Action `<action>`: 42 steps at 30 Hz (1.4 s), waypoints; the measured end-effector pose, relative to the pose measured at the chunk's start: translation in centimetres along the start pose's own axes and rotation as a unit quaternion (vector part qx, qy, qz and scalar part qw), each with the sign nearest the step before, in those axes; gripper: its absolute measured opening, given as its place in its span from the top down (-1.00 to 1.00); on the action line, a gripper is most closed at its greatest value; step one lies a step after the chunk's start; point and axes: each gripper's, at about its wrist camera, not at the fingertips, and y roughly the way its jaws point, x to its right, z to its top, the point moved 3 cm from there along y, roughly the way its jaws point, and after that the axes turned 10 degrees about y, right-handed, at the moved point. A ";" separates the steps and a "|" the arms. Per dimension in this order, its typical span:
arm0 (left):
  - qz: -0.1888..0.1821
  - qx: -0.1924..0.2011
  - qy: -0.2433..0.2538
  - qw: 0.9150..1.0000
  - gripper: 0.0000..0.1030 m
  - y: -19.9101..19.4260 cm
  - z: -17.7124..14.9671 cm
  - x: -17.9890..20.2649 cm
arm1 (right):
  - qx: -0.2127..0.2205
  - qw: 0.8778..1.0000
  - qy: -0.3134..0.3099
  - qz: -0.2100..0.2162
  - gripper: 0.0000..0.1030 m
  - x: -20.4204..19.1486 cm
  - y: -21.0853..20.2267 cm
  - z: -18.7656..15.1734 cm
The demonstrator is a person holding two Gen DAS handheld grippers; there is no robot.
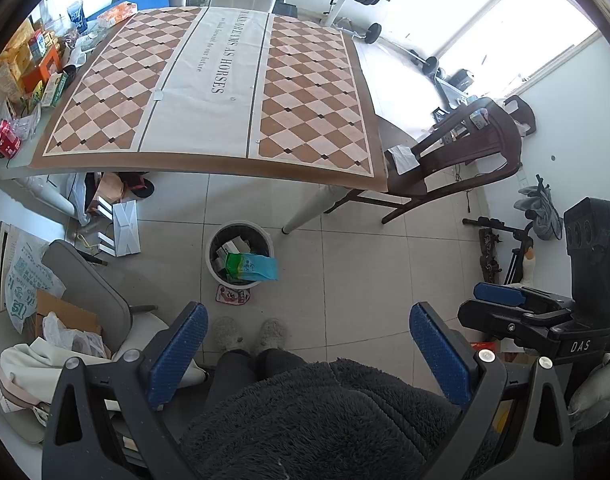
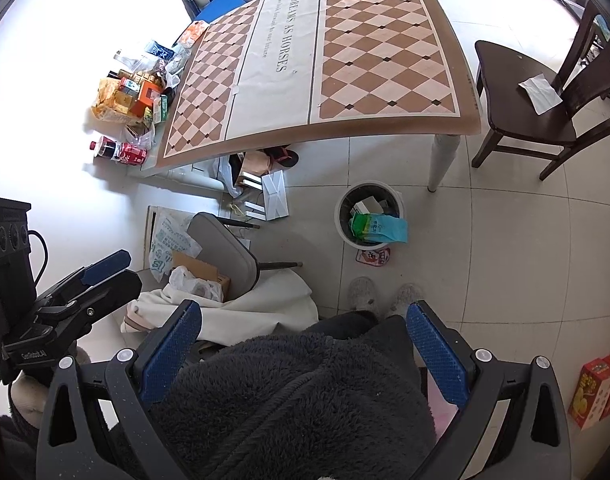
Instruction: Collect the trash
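Note:
A white trash bin [image 1: 215, 240] [image 2: 341, 216] stands on the tiled floor by a table leg. It holds cartons, and a green and blue bag [image 1: 251, 268] [image 2: 379, 228] sticks out over its rim. A pink wrapper [image 1: 233, 294] [image 2: 373, 257] lies on the floor against the bin's near side. My left gripper [image 1: 309, 356] is open and empty, held high above a person's lap. My right gripper [image 2: 305, 356] is likewise open and empty. Each gripper shows from the side in the other's view, the right gripper [image 1: 501, 298] and the left gripper [image 2: 105, 270].
A table with a checkered cloth [image 1: 209, 92] [image 2: 313, 60] has snack boxes and a cola bottle [image 2: 119, 152] along its left edge. A dark wooden chair [image 2: 525, 96] holds a white paper [image 2: 541, 90]. A grey chair [image 2: 225, 252], bags, cardboard and slippers [image 1: 249, 334] crowd the floor.

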 end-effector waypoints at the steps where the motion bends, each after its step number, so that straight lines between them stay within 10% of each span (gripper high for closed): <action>1: 0.000 -0.001 0.001 1.000 -1.00 0.0 0.1 -0.1 | 0.000 1.000 -0.001 0.000 -1.00 0.0 0.0 0.0; 42: -0.001 0.000 0.003 1.000 -1.00 -0.1 -0.2 -0.2 | 0.001 1.000 0.001 0.001 -1.00 -0.6 0.0 -0.9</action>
